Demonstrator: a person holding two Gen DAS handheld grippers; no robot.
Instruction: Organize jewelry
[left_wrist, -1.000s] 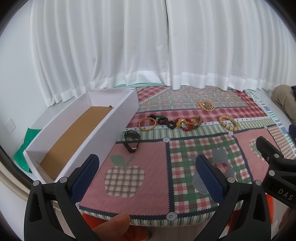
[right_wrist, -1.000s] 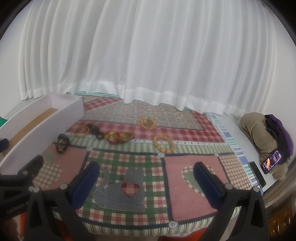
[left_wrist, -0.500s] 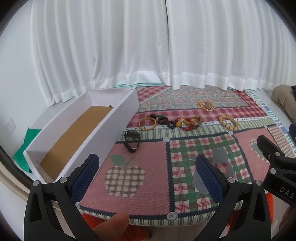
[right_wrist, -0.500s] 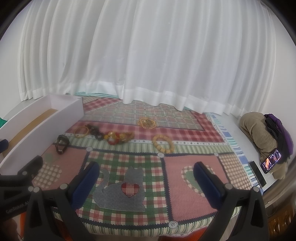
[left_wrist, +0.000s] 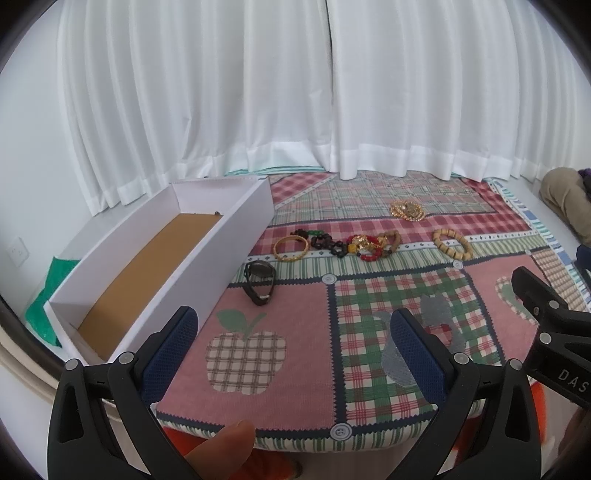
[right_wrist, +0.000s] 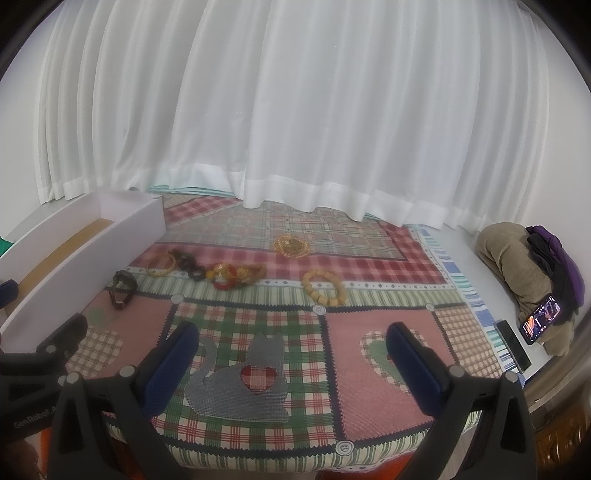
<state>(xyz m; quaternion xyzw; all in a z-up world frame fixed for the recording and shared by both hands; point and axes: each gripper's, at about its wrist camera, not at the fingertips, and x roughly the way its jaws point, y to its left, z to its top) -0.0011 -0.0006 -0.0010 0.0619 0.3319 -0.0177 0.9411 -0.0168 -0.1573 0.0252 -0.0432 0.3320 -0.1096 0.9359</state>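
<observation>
Jewelry lies in a row on a patchwork quilt (left_wrist: 303, 343): a black watch (left_wrist: 259, 282), a gold bangle (left_wrist: 290, 248), a dark bead bracelet (left_wrist: 327, 243), a red and gold tangle (left_wrist: 367, 246), a wooden bead bracelet (left_wrist: 452, 247) and a gold ornament (left_wrist: 407, 210) farther back. A long white box (left_wrist: 207, 266) with a brown floor stands at the left. My left gripper (left_wrist: 291, 343) is open and empty, hovering near the quilt's front edge. My right gripper (right_wrist: 291, 358) is open and empty, to its right. The watch (right_wrist: 121, 288) and wooden bracelet (right_wrist: 324, 287) also show in the right wrist view.
White curtains (left_wrist: 295, 92) hang behind the quilt. A green cloth (left_wrist: 44, 295) lies left of the box. At the right, a pile of clothes (right_wrist: 524, 258) and a lit phone (right_wrist: 541, 319) rest on the floor. The quilt's front edge (right_wrist: 343, 448) is close below both grippers.
The right gripper has drifted slightly lower and to the right in the left wrist view. The jewelry and box have not moved.
</observation>
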